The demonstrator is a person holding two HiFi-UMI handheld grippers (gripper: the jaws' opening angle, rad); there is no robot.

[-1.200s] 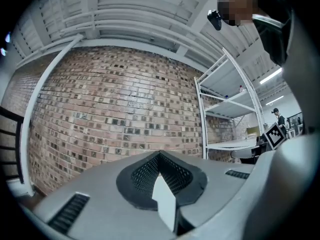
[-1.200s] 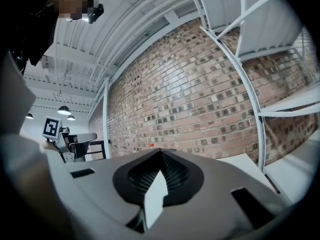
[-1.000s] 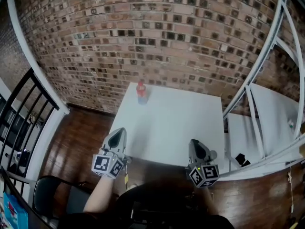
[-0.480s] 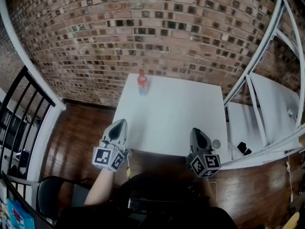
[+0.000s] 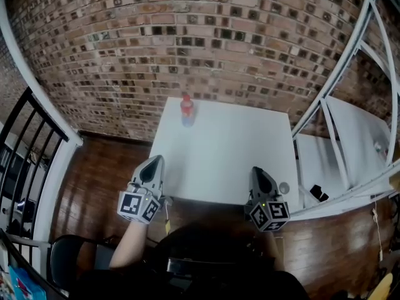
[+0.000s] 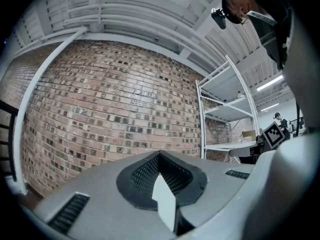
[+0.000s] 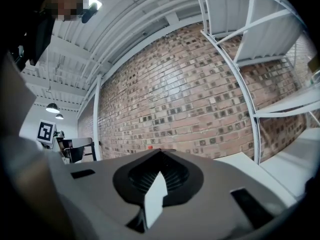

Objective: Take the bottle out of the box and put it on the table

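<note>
The white tabletop [image 5: 231,155] lies ahead of both grippers. The bottle [image 5: 186,110] stands upright at its far edge, well ahead of the left gripper [image 5: 154,164], which is nearer than the right gripper [image 5: 257,175]. Both have their jaws closed on nothing.

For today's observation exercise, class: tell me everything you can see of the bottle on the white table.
The bottle is small, with a red top and a pale, see-through lower body, probably plastic. It stands upright at the far left corner of the white table, close to the brick wall. Only the table touches it. Any label is too small to make out.
</note>
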